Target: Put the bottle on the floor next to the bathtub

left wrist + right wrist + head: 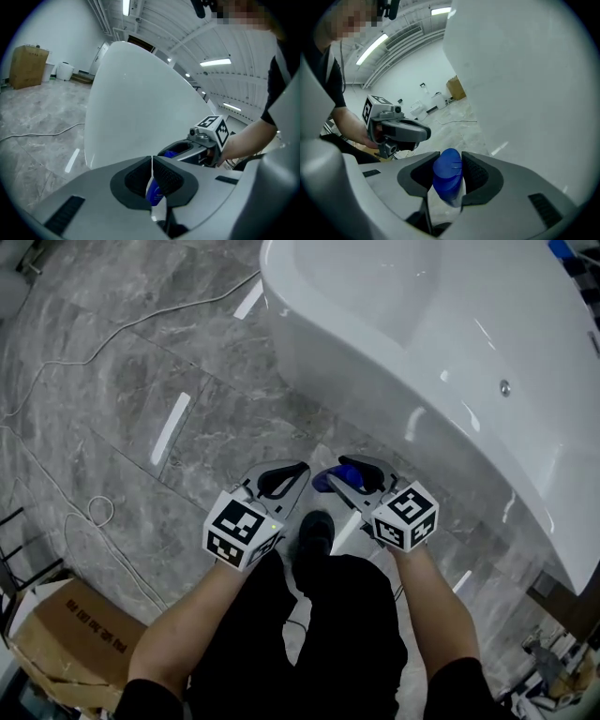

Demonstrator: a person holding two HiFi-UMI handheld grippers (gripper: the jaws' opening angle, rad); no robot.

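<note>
Beside the bathtub point(450, 352) wall — right claw point(448, 161) grips the bottle point(446, 180), left claw point(152, 161) closed — floor point(141, 381) stretches leftward.

One bathtub point(469, 334), one blue bottle point(447, 176), one cardboard box point(66, 634), two claws: left claw point(291, 474), right claw point(349, 472)

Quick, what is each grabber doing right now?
Left gripper: closed, holding nothing.
Right gripper: closed on the blue bottle.
</note>
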